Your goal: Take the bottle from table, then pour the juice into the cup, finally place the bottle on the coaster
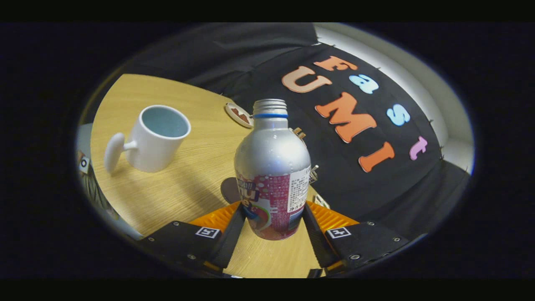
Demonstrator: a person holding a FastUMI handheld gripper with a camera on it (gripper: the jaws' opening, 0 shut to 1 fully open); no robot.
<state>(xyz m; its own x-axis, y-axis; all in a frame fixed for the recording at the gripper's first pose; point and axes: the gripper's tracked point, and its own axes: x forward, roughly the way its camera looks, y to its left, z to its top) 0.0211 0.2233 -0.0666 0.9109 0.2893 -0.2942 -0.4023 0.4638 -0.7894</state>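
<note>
A silver aluminium bottle [272,167] with a red and white label, a blue neck ring and an uncapped threaded mouth sits between my fingers. My gripper [273,211] is shut on its lower body, one finger pressing each side. The bottle's base hangs slightly above the wooden table [188,184], and its shadow falls on the wood just left of it. A white cup [155,138] with a pale blue inside and a knob-like handle stands beyond my left finger, empty as far as I can see. A round coaster [239,114] lies beyond the bottle, near the table's far edge.
The whole scene appears tilted. The table's far edge meets the black cloth wall just right of the bottle, with small metal clips [299,133] along it. Bare wood lies between the cup and the bottle.
</note>
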